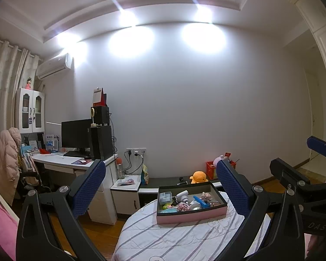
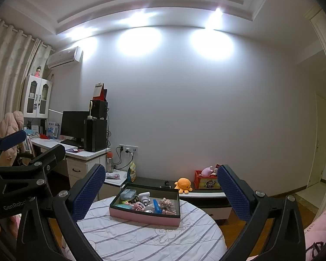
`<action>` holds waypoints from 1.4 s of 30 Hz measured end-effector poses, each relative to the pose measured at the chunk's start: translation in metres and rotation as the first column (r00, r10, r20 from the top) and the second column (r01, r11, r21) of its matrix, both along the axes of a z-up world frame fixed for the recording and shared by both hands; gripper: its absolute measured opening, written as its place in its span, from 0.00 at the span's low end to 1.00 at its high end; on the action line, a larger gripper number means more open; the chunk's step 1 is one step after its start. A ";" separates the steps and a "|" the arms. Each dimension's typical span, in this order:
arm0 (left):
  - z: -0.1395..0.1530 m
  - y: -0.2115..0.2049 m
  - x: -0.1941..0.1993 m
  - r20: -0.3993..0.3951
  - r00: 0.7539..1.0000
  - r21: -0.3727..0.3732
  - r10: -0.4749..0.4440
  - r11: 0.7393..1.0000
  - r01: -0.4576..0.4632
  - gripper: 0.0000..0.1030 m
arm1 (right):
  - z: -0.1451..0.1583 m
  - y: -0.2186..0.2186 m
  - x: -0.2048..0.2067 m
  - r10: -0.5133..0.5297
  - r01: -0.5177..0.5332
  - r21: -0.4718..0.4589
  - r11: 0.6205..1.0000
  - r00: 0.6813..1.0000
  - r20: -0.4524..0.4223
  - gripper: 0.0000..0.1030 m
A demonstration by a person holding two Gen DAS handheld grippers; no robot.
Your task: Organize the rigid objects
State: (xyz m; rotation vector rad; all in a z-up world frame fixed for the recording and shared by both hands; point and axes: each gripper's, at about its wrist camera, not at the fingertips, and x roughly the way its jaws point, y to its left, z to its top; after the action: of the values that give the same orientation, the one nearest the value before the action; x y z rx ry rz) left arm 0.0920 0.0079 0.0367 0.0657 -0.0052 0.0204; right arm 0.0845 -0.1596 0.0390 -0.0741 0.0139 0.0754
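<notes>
Two grippers are held level and well back from the work, both spread wide with nothing between the pads: the left gripper (image 1: 160, 187) and the right gripper (image 2: 160, 192) each frame the pink-sided box (image 2: 141, 216), which sits on the round table with the striped cloth (image 2: 141, 241). All the small rigid items in view lie inside this box: a clear lidded case (image 2: 128, 194) at the far left corner, a white plug-like device (image 2: 144, 196), a blue flat piece (image 2: 156, 205), a shell-like pink-white object (image 2: 165, 202), a teal item (image 2: 120, 206) at the near left. The cloth around the box carries no loose item. This state fits either a filled box awaiting sorting or a completed gathering; the views do not settle which. Judgement: any approach should descend from above, jaws kept wide, targeting one item clear of its neighbours, since the contents lie crowded and touching.
</notes>
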 end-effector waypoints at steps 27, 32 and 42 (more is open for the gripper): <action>0.000 -0.005 0.005 0.018 1.000 0.003 0.020 1.000 -0.020 1.00 | 0.006 0.002 0.000 -0.003 0.003 -0.015 1.000 1.000 -0.006 1.00; -0.002 -0.004 0.006 0.029 0.999 0.005 0.015 1.000 -0.015 1.00 | 0.005 0.002 -0.001 -0.004 0.004 -0.020 1.000 1.000 -0.005 1.00; -0.004 -0.003 0.006 0.035 0.999 0.017 0.027 0.999 -0.028 1.00 | 0.004 0.001 0.001 -0.001 0.000 -0.016 1.000 1.000 -0.012 1.00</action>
State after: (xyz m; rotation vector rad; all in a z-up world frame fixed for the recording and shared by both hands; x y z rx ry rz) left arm 0.0983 0.0045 0.0331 0.0824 -0.0396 0.0489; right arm 0.0857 -0.1582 0.0432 -0.0900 0.0266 0.0753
